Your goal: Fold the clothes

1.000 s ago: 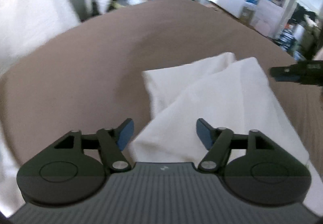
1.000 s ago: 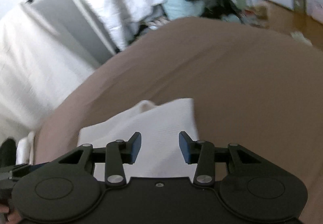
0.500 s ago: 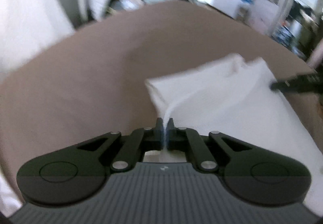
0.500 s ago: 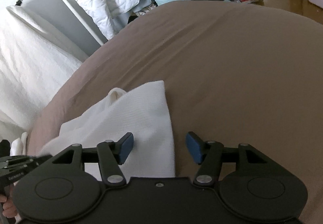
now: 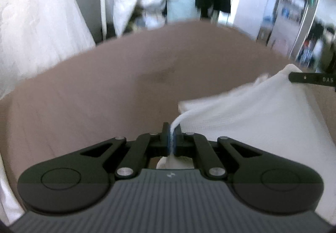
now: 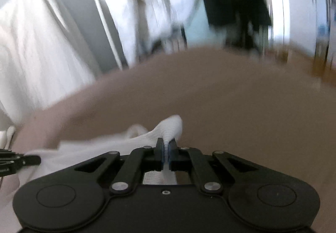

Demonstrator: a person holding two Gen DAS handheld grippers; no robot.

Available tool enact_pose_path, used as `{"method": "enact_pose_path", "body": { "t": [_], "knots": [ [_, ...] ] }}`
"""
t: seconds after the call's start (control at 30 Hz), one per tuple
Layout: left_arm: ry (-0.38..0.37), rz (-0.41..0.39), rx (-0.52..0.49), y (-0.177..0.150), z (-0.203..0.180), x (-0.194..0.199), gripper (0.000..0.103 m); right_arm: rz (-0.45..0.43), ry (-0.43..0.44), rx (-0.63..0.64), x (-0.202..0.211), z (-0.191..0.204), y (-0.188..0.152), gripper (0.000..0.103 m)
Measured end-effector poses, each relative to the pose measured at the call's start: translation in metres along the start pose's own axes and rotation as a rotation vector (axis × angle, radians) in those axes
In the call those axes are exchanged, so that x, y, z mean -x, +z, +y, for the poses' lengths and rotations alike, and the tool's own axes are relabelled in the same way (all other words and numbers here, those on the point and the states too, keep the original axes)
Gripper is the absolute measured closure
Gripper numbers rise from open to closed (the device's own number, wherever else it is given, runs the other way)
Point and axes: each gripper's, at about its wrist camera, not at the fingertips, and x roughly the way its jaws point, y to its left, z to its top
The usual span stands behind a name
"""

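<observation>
pinching the white garment (image 5: pixel 252 119) at two separate spots, both tools are set for a shared lift: the left hand-held gripper (image 5: pixel 171 140) has its fingers drawn together on a thin twist of the near edge, and the right hand-held gripper (image 6: pixel 166 154) is likewise clamped on a bunched corner of the same cloth. the garment lies on the brown bed (image 5: pixel 84 96), partly layered over itself, with the held edges pulled up off the cover into small peaks. holding two points along one side likely keeps that edge straight, so it can be carried over as a single flap rather than sagging in the middle. how many folds the cloth already has is hard to tell through the blur. white bedding (image 6: pixel 31 54) hangs behind the bed.
</observation>
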Motion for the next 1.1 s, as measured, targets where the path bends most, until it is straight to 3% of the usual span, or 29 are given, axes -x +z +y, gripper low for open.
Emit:
{"method": "enact_pose_path", "body": {
  "t": [0.07,0.1,0.13,0.2,0.27,0.33,0.4,0.47,0.53,0.63,0.87,0.93,1.03,1.1],
  "knots": [
    [-0.029,-0.076,0.049,0.005,0.009,0.012,0.098,-0.049,-0.021,0.067,0.01,0.007,0.016,0.1],
    [-0.007,-0.097,0.074,0.006,0.014,0.014,0.093,-0.046,-0.038,0.096,0.009,0.009,0.021,0.1],
    [0.067,-0.098,0.071,0.005,0.015,0.013,0.082,-0.032,-0.071,0.135,0.005,0.012,0.023,0.1],
    [0.206,-0.098,0.062,0.003,0.019,0.01,0.08,0.009,-0.145,0.187,-0.005,0.014,0.021,0.1],
    [0.268,-0.064,0.027,-0.002,0.028,0.008,0.077,0.04,-0.169,0.138,-0.01,0.011,0.015,0.098],
    [0.115,0.027,0.101,-0.003,0.044,0.006,0.07,0.07,-0.193,0.088,-0.014,0.008,0.009,0.085],
    [-0.02,0.093,0.216,-0.005,0.056,0.005,0.057,0.101,-0.217,0.039,-0.018,0.005,0.003,0.061],
    [-0.036,0.108,0.216,-0.007,0.05,0.01,0.05,0.132,-0.24,-0.011,-0.023,0.001,-0.003,0.042],
    [-0.043,0.121,0.159,-0.007,0.037,0.015,0.038,0.158,-0.248,-0.051,-0.022,-0.001,-0.007,0.042],
    [-0.094,0.161,0.047,-0.007,0.015,0.023,0.032,0.178,-0.199,-0.075,-0.003,-0.001,-0.007,0.042],
    [0.173,0.303,-0.256,-0.045,-0.036,0.033,0.029,0.23,-0.032,-0.006,0.043,0.031,-0.024,0.041],
    [0.312,0.335,-0.339,-0.055,-0.044,0.035,0.029,0.27,0.008,0.03,0.055,0.044,-0.044,0.041],
    [0.493,0.348,-0.403,-0.062,-0.04,0.048,0.029,0.304,0.028,0.106,0.074,0.063,-0.077,0.041],
    [0.562,0.353,-0.385,-0.06,-0.034,0.064,0.031,0.252,0.005,0.175,0.095,0.078,-0.094,0.041]
  ]
}}
